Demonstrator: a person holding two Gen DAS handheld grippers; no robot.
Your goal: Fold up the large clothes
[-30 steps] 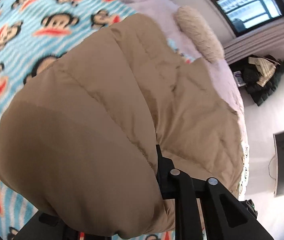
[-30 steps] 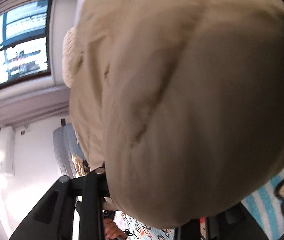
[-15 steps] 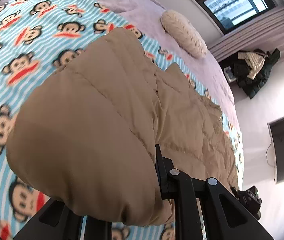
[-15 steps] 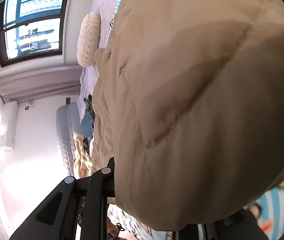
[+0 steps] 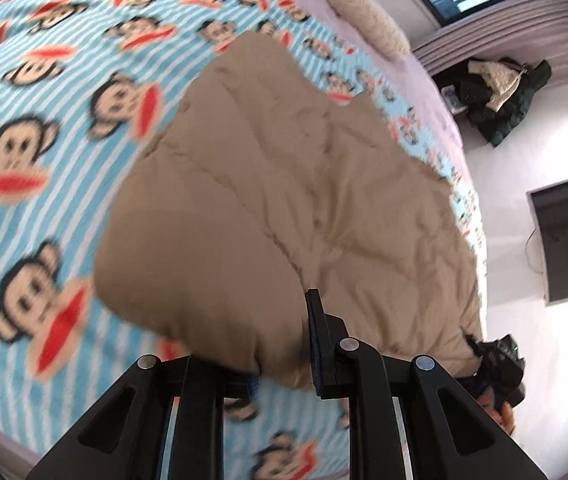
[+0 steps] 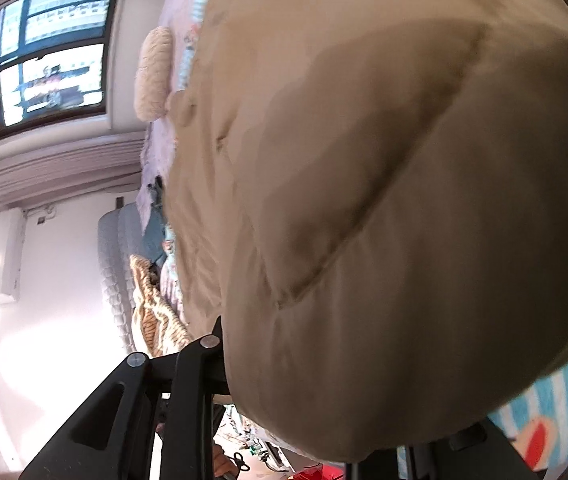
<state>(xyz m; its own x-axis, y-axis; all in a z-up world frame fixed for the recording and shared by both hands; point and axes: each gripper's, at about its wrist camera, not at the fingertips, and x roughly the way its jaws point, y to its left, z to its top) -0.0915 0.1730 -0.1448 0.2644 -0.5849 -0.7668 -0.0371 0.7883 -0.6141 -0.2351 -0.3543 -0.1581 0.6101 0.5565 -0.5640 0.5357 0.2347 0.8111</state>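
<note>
A tan quilted puffer jacket (image 5: 284, 184) lies across the monkey-print blanket (image 5: 44, 140) on a bed. My left gripper (image 5: 272, 360) is shut on its near hem, and the fabric bulges up between the fingers. At the jacket's far right corner the right gripper (image 5: 498, 364) shows small, with a hand behind it. In the right wrist view the jacket (image 6: 384, 200) fills most of the frame. My right gripper (image 6: 340, 392) has a thick fold between its jaws, which are opening slightly. Its left finger (image 6: 212, 340) still presses the fabric and the right finger is hidden.
A cream knitted pillow (image 5: 368, 20) lies at the bed's far end below a window (image 6: 52, 56). Dark clothes (image 5: 500, 96) are piled by the wall, and a dark screen (image 5: 564, 240) stands on the right. A grey padded headboard (image 6: 116, 264) and an orange-striped cloth (image 6: 156, 312) sit beside the bed.
Both grippers have pulled the jacket toward the near side of the bed. Its far edge has slid away from the pillow, and more of the blanket shows around it.
</note>
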